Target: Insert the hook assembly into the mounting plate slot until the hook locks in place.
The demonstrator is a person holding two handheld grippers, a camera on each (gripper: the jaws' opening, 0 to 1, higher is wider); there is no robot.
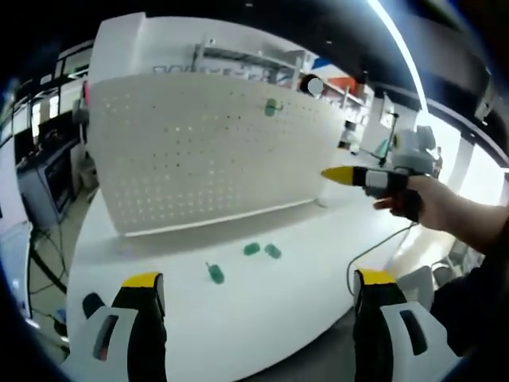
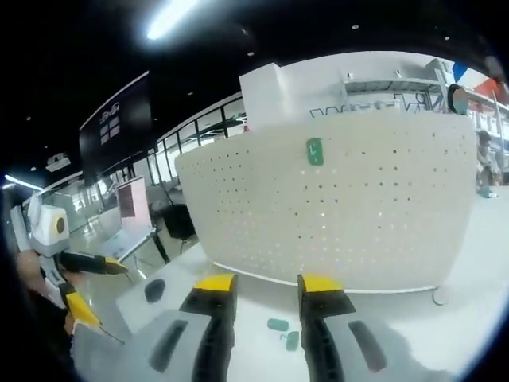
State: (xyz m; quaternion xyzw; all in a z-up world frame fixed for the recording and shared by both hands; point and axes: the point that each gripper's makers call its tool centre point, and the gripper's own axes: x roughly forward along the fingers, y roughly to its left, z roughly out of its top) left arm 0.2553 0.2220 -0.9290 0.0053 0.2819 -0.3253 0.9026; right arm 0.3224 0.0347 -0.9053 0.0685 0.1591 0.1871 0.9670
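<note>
In the left gripper view, the left gripper (image 1: 258,282) rises from the bottom with its two yellow-tipped jaws spread wide apart and nothing between them. Beyond the jaws lies the white table (image 1: 318,239), and on it three green hook pieces (image 1: 251,249) lie loose in a small group, one a little nearer the camera than the other two. Behind them stands the white pegboard (image 1: 199,151), upright along the far side of the table, with one green hook (image 1: 272,106) already sitting in its upper holes. At the right of this view a person's hand (image 1: 433,203) holds the right gripper (image 1: 338,175) up in the air beside the board's right end, its yellow tip pointing toward the board. In the right gripper view, the left gripper shows at the far left edge, jaws parted. The right gripper's own jaws stand fairly close together but still apart, holding nothing; loose green pieces lie on the table between and just beyond them, and the mounted hook sits high on the board.
</note>
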